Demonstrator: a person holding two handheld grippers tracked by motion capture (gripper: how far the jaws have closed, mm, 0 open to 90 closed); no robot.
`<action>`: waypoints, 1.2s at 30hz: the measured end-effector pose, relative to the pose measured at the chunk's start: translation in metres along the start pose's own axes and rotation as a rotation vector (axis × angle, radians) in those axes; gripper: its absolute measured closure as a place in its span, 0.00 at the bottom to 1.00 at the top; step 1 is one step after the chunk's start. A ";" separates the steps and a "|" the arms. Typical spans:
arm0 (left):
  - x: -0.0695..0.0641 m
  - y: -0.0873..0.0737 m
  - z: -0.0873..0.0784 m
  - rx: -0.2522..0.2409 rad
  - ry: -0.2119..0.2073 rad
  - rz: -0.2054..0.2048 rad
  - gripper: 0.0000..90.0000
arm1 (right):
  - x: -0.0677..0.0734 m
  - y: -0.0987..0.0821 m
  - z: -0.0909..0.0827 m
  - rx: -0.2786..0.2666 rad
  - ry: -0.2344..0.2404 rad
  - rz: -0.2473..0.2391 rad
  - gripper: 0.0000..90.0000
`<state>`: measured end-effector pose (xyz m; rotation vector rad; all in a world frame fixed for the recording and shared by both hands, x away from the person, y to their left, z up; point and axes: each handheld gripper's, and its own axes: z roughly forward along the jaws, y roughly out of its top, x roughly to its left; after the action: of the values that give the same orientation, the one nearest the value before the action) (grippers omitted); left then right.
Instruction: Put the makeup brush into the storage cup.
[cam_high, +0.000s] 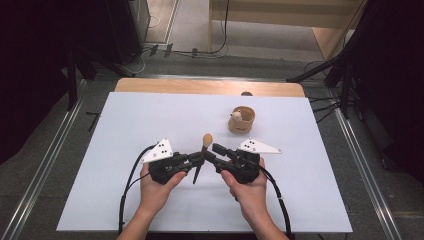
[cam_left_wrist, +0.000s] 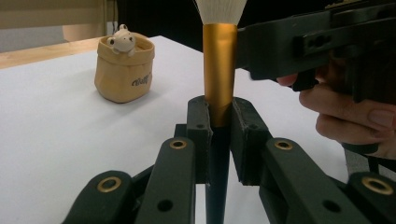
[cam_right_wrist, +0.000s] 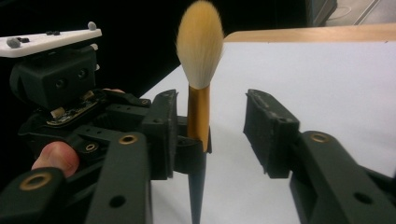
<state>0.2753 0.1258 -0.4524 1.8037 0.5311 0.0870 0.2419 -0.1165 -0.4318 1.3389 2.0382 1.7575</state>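
Note:
A makeup brush (cam_high: 202, 155) with a tan bristle head, gold ferrule (cam_left_wrist: 218, 65) and dark handle stands nearly upright above the white table. My left gripper (cam_left_wrist: 218, 119) is shut on it where the ferrule meets the handle. My right gripper (cam_right_wrist: 215, 130) is open, its jaws on either side of the brush (cam_right_wrist: 198, 74), with the brush close to one jaw and a wide gap to the other. In the high view the left gripper (cam_high: 199, 160) and right gripper (cam_high: 212, 152) meet tip to tip at the brush.
A small tan pouch (cam_high: 242, 120) with a little bear toy peeking out stands on the white table sheet (cam_high: 125, 130), beyond and right of the grippers; it also appears in the left gripper view as the pouch (cam_left_wrist: 123, 70). A wooden strip (cam_high: 200, 86) borders the far edge.

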 end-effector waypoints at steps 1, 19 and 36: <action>0.000 0.000 0.000 0.001 0.002 0.002 0.89 | 0.000 -0.001 0.003 0.008 0.007 0.021 0.66; 0.003 -0.001 0.005 0.007 -0.046 -0.058 0.82 | 0.001 -0.001 0.011 0.000 0.010 0.023 0.89; 0.011 -0.011 -0.036 -0.099 0.041 -0.053 0.00 | -0.013 0.015 -0.013 -0.058 -0.102 -0.101 0.89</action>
<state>0.2705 0.1649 -0.4539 1.6930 0.5937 0.1128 0.2497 -0.1358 -0.4206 1.2583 1.9502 1.6570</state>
